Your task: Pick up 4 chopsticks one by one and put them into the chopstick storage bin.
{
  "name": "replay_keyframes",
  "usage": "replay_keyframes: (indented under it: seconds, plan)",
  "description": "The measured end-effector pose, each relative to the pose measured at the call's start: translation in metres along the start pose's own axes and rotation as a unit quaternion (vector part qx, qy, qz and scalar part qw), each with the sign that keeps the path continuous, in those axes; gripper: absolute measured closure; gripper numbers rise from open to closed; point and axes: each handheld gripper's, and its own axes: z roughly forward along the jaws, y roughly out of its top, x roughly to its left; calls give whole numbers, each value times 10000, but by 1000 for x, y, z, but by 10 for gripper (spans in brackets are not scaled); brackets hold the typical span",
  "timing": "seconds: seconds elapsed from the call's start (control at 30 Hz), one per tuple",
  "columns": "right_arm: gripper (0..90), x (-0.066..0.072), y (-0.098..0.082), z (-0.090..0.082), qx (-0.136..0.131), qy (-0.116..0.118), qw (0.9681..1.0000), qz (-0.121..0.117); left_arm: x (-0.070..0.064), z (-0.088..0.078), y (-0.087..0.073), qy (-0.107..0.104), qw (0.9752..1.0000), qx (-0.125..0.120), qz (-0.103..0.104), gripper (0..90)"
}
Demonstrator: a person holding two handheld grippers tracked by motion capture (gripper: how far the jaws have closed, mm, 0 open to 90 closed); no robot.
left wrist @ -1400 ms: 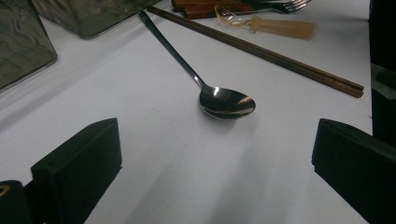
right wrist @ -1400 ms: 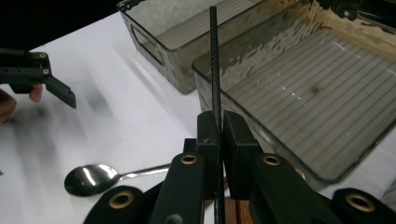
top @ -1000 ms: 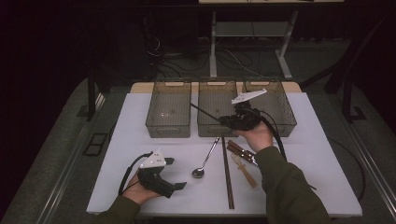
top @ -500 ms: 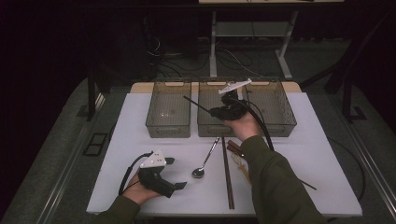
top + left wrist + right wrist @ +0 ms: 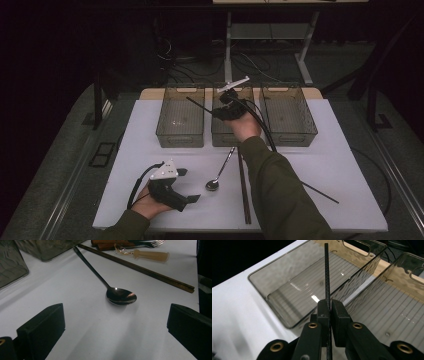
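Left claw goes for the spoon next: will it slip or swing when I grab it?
The spoon is polished metal, so probably slippery. Its bowl looks heavier than the thin handle; gripped by the handle, it may tip bowl-down. It looks stiff.

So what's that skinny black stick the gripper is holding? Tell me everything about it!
The black stick is a single thin, straight chopstick, dark with a fine ridged texture that looks like plastic or carbon. The right gripper has its two black jaws shut on it partway along, so it sticks out ahead of them. In the high view it slants up and left from the gripper, its tip hanging above the leftmost clear bin. It touches nothing else, only the jaws.
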Motion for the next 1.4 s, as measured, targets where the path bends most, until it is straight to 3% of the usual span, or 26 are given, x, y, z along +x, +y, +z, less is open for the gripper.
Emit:
replay_keyframes:
  seconds: [0.7,1.13,1.23,1.4]
  plan:
    - [853,15,41,75,312,-202,9993,89,0,-1,1,-73,10000,-50,33,6]
    - [845,32,48,107,470,-230,9984,227,0,-2,2,-107,9999,-65,79,6]
    - [718,34,48,108,371,-297,9988,142,0,-3,2,-112,9999,-73,87,6]
    - [595,32,51,99,273,-316,9990,151,0,-3,2,-108,9999,-83,77,6]
